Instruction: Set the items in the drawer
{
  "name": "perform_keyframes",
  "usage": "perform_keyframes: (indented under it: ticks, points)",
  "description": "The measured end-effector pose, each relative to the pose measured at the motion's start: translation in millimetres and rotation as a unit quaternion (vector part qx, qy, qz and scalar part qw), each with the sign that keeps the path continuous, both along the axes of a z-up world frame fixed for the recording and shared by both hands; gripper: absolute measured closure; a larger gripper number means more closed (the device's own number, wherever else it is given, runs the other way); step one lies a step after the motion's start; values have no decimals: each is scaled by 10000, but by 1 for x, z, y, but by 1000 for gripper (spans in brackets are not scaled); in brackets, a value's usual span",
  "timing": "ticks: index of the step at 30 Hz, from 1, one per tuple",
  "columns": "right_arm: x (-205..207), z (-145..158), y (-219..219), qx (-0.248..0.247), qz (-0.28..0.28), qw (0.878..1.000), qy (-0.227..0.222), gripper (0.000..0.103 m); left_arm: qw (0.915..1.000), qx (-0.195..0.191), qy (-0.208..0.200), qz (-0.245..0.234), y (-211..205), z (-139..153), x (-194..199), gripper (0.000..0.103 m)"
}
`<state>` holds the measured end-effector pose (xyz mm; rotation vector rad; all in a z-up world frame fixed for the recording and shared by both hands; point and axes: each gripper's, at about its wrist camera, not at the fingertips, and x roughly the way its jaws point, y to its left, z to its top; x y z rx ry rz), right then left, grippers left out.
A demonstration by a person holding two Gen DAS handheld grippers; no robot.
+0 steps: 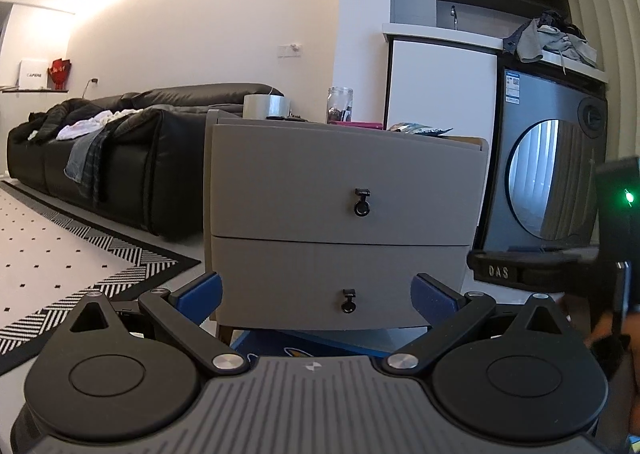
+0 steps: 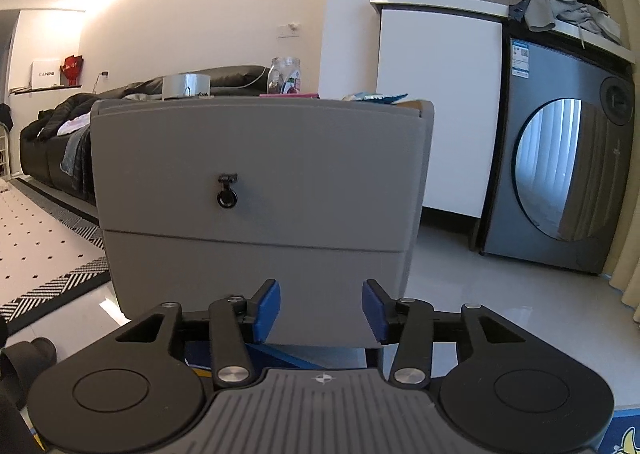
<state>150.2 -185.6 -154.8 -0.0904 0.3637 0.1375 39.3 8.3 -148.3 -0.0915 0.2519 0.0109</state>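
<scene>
A grey two-drawer nightstand (image 1: 344, 174) (image 2: 260, 158) stands ahead in both views. Each drawer front is shut and carries a black ring pull: the upper (image 1: 362, 203) (image 2: 227, 191) and the lower (image 1: 348, 301). On top sit a roll of tape (image 1: 266, 105) (image 2: 186, 86), a glass jar (image 1: 340, 105) (image 2: 285, 75), a pink flat item (image 1: 356, 124) (image 2: 289, 95) and a snack packet (image 1: 420, 129) (image 2: 374, 96). My left gripper (image 1: 320, 300) is open wide, low before the lower drawer. My right gripper (image 2: 321, 308) is open, empty, close to the lower drawer front.
A black sofa (image 1: 100, 150) with clothes stands left, with a patterned rug (image 1: 60, 254) before it. A washing machine (image 2: 560, 174) stands right of the nightstand beside a white cabinet (image 2: 436, 106). The right device (image 1: 616, 246) shows at the left view's right edge.
</scene>
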Motion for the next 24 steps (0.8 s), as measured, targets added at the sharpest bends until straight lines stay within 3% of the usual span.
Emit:
perform_keyframes:
  ticks: [24]
  points:
    - [-25, 6, -7, 81, 17, 10000, 51, 52, 9980, 237, 586, 83, -10, -9, 36, 0]
